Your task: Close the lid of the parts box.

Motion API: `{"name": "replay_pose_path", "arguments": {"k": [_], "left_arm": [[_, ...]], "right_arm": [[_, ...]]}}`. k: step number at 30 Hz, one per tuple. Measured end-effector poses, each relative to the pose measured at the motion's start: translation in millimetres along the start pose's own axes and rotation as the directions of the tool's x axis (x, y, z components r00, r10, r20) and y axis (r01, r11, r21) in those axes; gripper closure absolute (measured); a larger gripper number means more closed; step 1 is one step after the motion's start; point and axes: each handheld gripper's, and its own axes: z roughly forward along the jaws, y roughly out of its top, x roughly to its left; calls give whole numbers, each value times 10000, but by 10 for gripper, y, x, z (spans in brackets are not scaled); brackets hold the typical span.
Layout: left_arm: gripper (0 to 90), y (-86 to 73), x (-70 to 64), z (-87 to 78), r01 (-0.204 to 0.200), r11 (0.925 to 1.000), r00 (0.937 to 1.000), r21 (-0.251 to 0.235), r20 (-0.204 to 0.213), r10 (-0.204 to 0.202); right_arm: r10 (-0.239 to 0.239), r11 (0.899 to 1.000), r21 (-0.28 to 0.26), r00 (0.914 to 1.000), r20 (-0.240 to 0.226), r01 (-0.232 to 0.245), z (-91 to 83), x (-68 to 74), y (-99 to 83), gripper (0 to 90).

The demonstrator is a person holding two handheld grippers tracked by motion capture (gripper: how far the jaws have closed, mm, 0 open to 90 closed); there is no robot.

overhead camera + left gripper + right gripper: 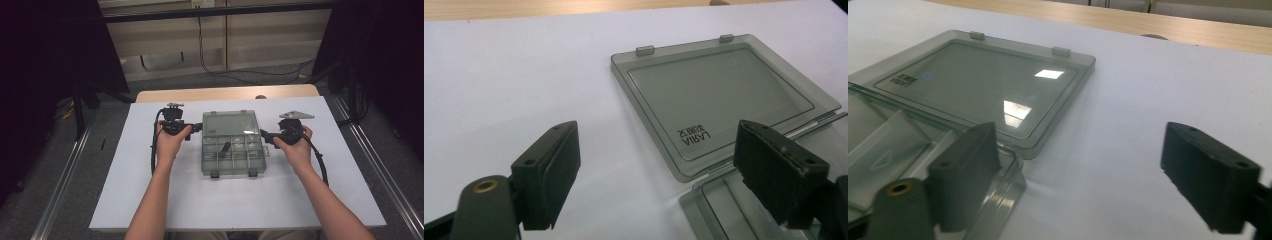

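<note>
Box: a smoky clear compartment box [232,152] lies mid-table on the white board [150,190], its lid [231,122] folded flat open toward the far edge.
Left gripper [196,128]: jaws spread wide, holding nothing, just beside the box's left edge near the hinge.
Right gripper [264,135]: jaws also wide apart and empty, at the box's right edge.
Position: the box sits between both grippers.
Inside: a small dark item [224,148] lies in one compartment.

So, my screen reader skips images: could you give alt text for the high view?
A smoky clear compartment box lies open on a white table, its lid folded flat behind. A person's hands hold the left tool and right tool, both open, at its sides.
</note>
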Motion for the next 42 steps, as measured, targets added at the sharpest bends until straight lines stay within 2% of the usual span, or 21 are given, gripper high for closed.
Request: {"name": "replay_pose_path", "arguments": {"k": [2, 4, 6, 8, 11, 13, 16, 19, 24, 30, 34, 38, 40, 42], "left_arm": [[258, -1, 8, 7, -35, 10000, 10000, 51, -84, 35], [291, -4, 25, 21, 3, 10000, 9999, 62, -172, -2], [336, -9, 45, 36, 55, 10000, 9995, 42, -310, -54], [381, -12, 69, 48, 26, 10000, 9994, 70, -343, -23], [488, -13, 86, 71, 79, 10000, 9992, 11, -390, -78], [562, -11, 86, 92, 15, 10000, 9994, 77, -334, -13], [643, -12, 67, 140, -11, 9998, 9997, 184, -250, 15], [711, -17, 61, 185, -66, 9994, 9996, 336, -262, 74], [818, -34, 83, 269, -87, 9988, 9997, 477, -245, 99], [880, -45, 120, 355, 27, 9982, 9998, 600, -216, -14], [892, -45, 131, 408, 110, 9979, 9998, 645, -166, -99], [900, -51, 121, 471, 254, 9967, 9997, 771, -42, -252], [900, -54, 117, 499, 192, 9957, 9998, 911, 42, -197], [900, -63, 108, 539, 200, 9955, 9998, 927, -82, -193]], "right_arm": [[185, 9998, -5, 9998, 28, -185, 31, -12, 22, 237], [108, 9999, -60, 9998, 142, -107, 58, -25, 33, 307], [208, 9997, 89, 9996, 191, -210, 93, -46, 45, 337], [378, 9991, 163, 9991, 187, -381, 125, -65, 57, 449], [297, 9984, 466, 9993, 219, -307, 177, -78, 87, 562], [399, 9972, 629, 9989, 259, -415, 206, -85, 101, 605], [590, 9954, 753, 9982, 130, -598, 255, -89, 122, 672], [396, 9951, 904, 9992, 33, -397, 309, -71, 147, 758], [486, 9924, 1141, 9986, -215, -458, 412, -43, 186, 879], [528, 9884, 1436, 9984, -185, -496, 533, -42, 219, 900], [665, 9884, 1382, 9975, -249, -625, 585, -51, 222, 900], [575, 9875, 1484, 9980, -258, -530, 636, -37, 209, 900], [573, 9868, 1528, 9980, -254, -528, 652, -43, 207, 900], [617, 9866, 1522, 9979, -199, -580, 663, -68, 204, 900]]}}
